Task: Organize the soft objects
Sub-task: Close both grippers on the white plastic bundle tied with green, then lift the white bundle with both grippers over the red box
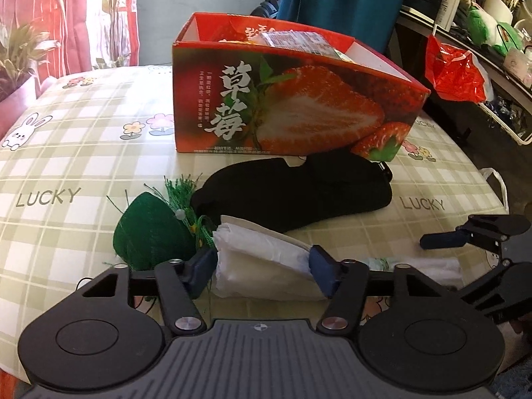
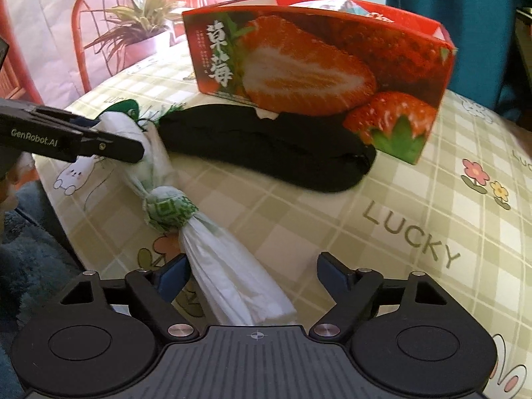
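Left wrist view, left tongs (image 1: 262, 271) clasping knotted plastic bag (image 1: 262, 256), right tongs (image 2: 251, 274) agape around its tail

White bag (image 2: 229, 266), black cloth (image 1: 299, 193), red strawberry-printed box (image 1: 299, 99)

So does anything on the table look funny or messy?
A little. The white plastic bag is twisted into a long rope with a knot in the middle. The black socks lie loose against the strawberry box, not in it. The green mesh bag has frayed threads sticking out. Nothing is spilled.
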